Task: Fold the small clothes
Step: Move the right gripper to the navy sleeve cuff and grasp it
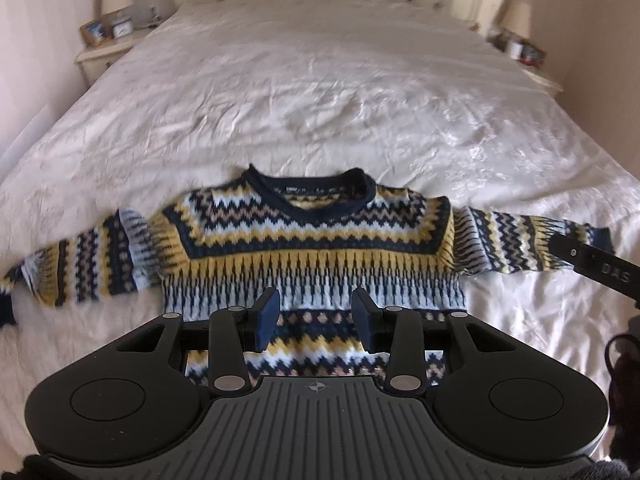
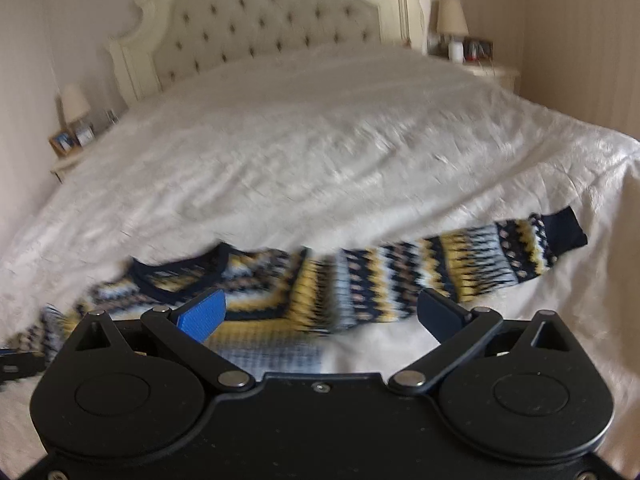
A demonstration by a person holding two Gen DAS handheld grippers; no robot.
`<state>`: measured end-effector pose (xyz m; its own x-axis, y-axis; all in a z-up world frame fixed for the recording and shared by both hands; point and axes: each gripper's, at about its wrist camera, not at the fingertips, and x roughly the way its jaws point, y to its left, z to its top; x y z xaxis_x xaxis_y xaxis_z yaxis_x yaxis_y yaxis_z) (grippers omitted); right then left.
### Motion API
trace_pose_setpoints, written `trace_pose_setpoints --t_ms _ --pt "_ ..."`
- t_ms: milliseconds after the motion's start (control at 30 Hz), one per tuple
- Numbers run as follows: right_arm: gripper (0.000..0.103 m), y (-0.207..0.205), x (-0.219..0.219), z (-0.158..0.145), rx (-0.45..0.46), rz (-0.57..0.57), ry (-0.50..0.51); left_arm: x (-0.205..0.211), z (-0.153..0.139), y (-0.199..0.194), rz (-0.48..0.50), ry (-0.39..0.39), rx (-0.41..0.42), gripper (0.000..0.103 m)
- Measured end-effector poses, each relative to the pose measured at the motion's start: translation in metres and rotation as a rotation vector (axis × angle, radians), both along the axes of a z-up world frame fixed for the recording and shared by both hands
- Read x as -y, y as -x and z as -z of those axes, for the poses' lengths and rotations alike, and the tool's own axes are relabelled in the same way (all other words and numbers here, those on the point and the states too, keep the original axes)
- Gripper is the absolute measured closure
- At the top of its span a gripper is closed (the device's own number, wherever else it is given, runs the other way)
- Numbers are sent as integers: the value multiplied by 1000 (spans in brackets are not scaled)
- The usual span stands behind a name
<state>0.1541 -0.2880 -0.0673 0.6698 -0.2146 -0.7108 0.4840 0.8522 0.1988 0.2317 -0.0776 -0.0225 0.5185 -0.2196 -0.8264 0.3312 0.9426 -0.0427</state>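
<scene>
On the bed (image 1: 320, 92), one sweater (image 1: 312, 248) is lying flat, sleeves spread, ready for folding. I am holding my left gripper (image 1: 316, 316) over its hem and my right gripper (image 2: 320, 312) near its sleeve, both parted and gripping nothing.

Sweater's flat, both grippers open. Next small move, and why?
Probably lower the right gripper onto the right sleeve and pinch it: the sweater lies spread on the bed, sleeves out, nothing gripped yet.
</scene>
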Motion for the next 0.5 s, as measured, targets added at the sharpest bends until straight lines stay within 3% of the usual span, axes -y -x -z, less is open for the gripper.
trace_pose_setpoints --t_ms 133,500 --pt "22 -10 66 44 -87 4 -55 20 6 2 -48 -26 -26 65" --pt "23 -2 221 122 -255 203 -158 55 15 2 -183 -88 -74 65"
